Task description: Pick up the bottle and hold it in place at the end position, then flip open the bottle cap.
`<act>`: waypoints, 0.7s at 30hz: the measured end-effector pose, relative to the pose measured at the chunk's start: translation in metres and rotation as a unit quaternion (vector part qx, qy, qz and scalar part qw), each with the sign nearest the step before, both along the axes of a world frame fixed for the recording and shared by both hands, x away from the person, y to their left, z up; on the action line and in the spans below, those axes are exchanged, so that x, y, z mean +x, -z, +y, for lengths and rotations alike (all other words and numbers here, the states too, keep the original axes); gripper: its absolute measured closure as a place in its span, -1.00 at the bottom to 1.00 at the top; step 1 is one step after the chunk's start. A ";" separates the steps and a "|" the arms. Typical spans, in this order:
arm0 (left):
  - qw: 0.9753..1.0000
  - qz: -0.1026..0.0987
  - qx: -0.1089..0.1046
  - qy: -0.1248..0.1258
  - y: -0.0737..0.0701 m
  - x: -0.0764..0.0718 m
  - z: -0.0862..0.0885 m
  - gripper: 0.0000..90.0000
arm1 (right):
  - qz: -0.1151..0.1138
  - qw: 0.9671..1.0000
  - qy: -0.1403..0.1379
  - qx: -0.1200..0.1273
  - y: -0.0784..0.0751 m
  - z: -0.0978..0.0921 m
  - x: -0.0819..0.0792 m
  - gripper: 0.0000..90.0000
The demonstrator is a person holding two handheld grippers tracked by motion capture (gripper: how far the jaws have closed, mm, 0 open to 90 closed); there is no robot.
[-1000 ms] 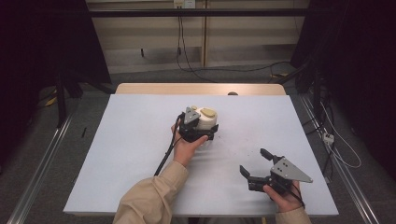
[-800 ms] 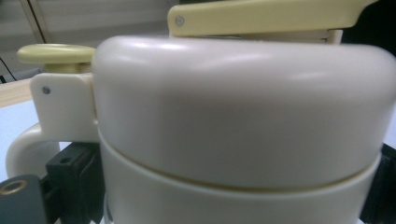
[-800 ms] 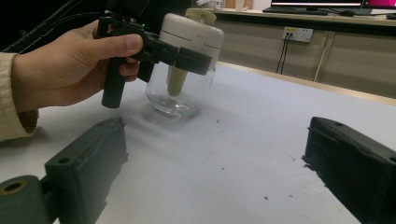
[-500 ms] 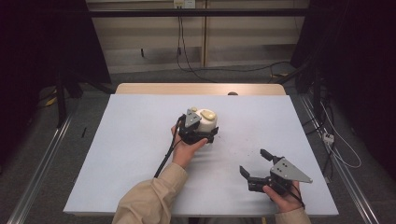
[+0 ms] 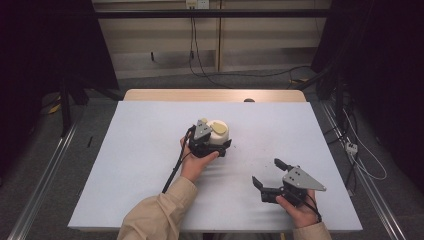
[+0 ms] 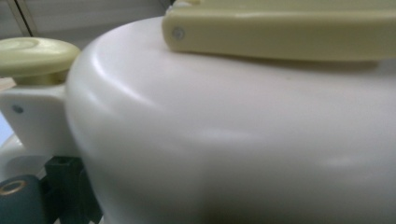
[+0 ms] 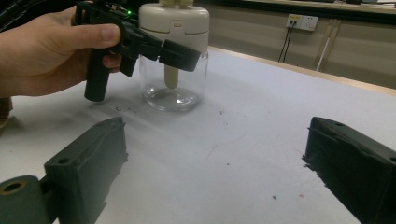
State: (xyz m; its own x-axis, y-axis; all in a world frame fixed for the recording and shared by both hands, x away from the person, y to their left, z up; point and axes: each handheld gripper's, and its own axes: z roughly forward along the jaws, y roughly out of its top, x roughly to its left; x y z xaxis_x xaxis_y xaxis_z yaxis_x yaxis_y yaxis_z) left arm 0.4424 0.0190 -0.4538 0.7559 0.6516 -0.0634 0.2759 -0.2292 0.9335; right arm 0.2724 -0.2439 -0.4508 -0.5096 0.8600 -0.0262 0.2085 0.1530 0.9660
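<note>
Jar (image 5: 218,133) stands upright near the middle of the bench (image 5: 150,150): clear glass body, cream plastic top with a pale yellow knob. In the right gripper view the glass (image 7: 173,84) is see-through and a cream stem hangs down inside it from the top.

Left gripper (image 5: 216,144) is at the jar, held from the near side by the left hand (image 5: 196,162). In the right gripper view its black fingers (image 7: 180,55) reach across the jar just under the cream top, one on each side of it. Whether they press the jar or merely flank it cannot be told. The left gripper view is very close on the cream top (image 6: 233,140).

Right gripper (image 5: 270,176) rests low over the bench near the front right, well apart from the jar, fingers spread wide with nothing between them.

Against the frames from a second ago: no visible change. Jar, both grippers and both hands sit in the same places.
</note>
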 end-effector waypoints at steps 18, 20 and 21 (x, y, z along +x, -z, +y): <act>1.000 -0.001 -0.004 -0.002 0.001 -0.002 0.001 -0.88 | 0.043 0.999 -0.016 -0.002 0.000 0.011 0.015 -0.91; 1.000 0.000 -0.006 -0.005 0.002 -0.002 0.001 -0.88 | 0.048 0.999 -0.014 0.001 -0.002 0.012 0.017 -0.91; 1.000 -0.001 -0.006 -0.005 0.002 -0.002 0.001 -0.88 | 0.047 0.999 -0.013 0.002 -0.003 0.013 0.018 -0.91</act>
